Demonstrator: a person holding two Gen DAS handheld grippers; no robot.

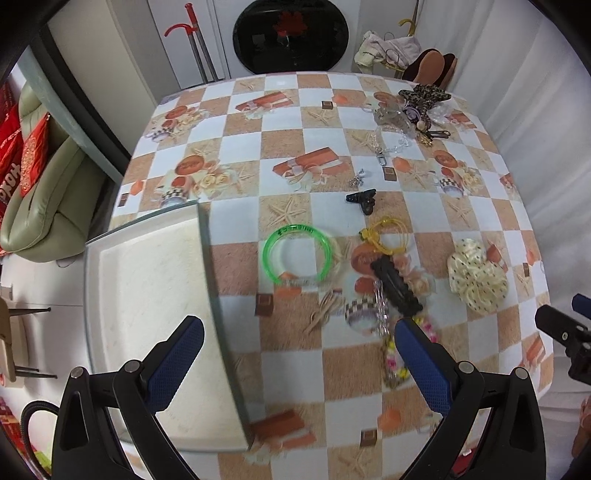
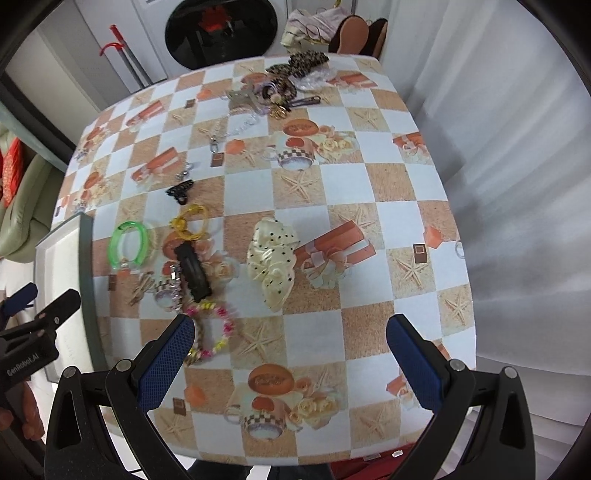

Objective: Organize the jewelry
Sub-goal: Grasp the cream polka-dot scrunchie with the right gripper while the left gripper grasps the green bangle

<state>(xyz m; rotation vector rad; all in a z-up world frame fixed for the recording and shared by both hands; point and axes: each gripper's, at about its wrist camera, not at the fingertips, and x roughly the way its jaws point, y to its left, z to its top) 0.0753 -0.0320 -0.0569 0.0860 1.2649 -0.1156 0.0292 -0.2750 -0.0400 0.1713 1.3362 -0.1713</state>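
Observation:
A white tray (image 1: 147, 280) sits at the table's left edge, with nothing in it. Right of it lie a green bangle (image 1: 295, 254), a yellow cord loop (image 1: 388, 232), a long black hair clip (image 1: 397, 286), a silver chain (image 1: 380, 306), a beaded bracelet (image 2: 214, 328), a small black claw clip (image 1: 364, 199) and a cream dotted scrunchie (image 2: 273, 258). More jewelry is piled (image 1: 413, 110) at the far right corner. My left gripper (image 1: 299, 354) hovers open over the tray's right rim. My right gripper (image 2: 291, 354) hovers open above the table's near part, holding nothing.
The table wears a checked orange and white cloth (image 2: 369, 184). A green sofa with red cushions (image 1: 40, 192) stands to the left. Behind the table are a black round tray (image 1: 291, 33), red-handled poles (image 1: 192, 40) and shoes (image 1: 432, 66). A white curtain (image 2: 517, 184) hangs on the right.

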